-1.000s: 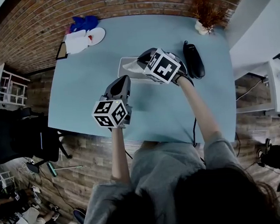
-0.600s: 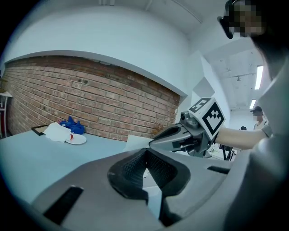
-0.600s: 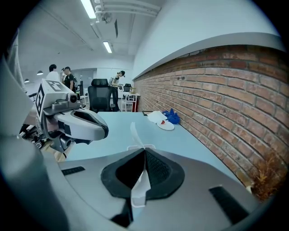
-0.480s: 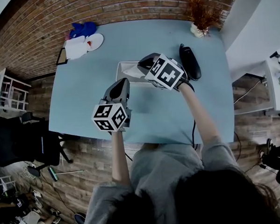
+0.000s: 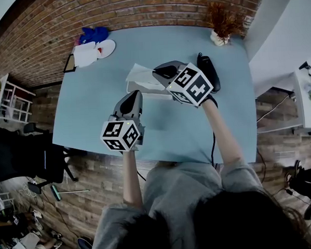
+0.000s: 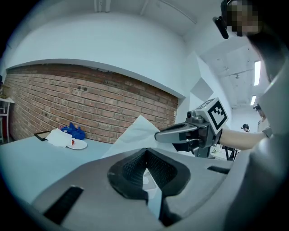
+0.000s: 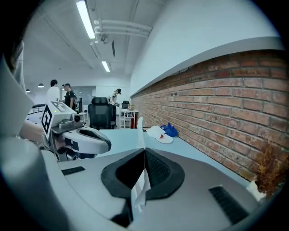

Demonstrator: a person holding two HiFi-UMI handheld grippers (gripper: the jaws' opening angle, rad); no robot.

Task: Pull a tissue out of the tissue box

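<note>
Two-handed at a pale blue table (image 5: pixel 92 104). Finds the tissue box (image 5: pixel 137 89) on its far middle, with a white tissue (image 5: pixel 138 72) drawn up from it and pinched in the right gripper (image 5: pixel 162 70) jaws. Holds the left gripper (image 5: pixel 134 95) just before the box, jaws pressed together, empty. Reads only black-and-white square markers on both cubes.

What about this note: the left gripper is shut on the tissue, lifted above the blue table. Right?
Not quite: it is the right gripper that is shut on the tissue, lifted above the blue table. The right gripper view shows the sheet pinched between its jaws.
</note>
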